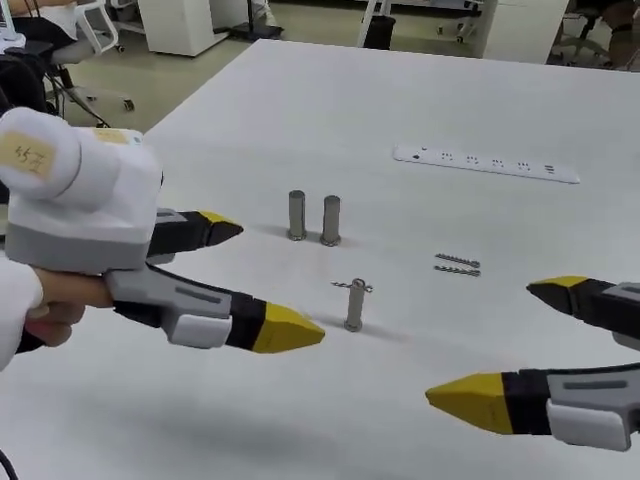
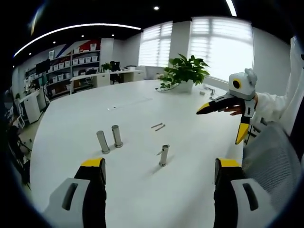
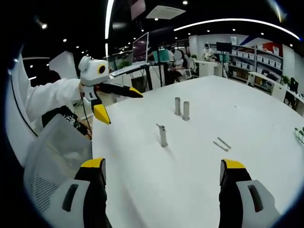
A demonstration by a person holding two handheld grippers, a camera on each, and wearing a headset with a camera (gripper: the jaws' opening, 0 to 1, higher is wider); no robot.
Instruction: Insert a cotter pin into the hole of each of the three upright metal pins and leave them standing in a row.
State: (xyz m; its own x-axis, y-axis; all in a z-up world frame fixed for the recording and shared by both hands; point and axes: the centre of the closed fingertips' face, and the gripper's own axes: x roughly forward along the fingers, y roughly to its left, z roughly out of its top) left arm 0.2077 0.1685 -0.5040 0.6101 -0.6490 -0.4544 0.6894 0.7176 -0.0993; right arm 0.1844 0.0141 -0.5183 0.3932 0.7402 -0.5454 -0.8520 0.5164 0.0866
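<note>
Cotter pins [image 1: 457, 264], two thin grey wire ones, lie side by side on the white surface [image 1: 300, 100], at about 2 o'clock from the nearest upright grey metal pin [image 1: 355, 310]. That pin appears to carry a third cotter pin [image 1: 352, 286] crosswise through its top. At 11 o'clock from it, a bare metal pin [image 1: 297, 215] and its bare twin [image 1: 331, 220] stand close together.

The loose cotter pins look light, stiff and apt to skid when pinched flat. The looped head is probably the best hold, leaving the legs free. Which end is the head is too small to tell, and the bare pins' holes cannot be made out.

The left hand-held gripper [image 1: 265, 282] and the right hand-held gripper [image 1: 490, 343] both gape wide and empty. The picture's edge cuts off the right one's body.
</note>
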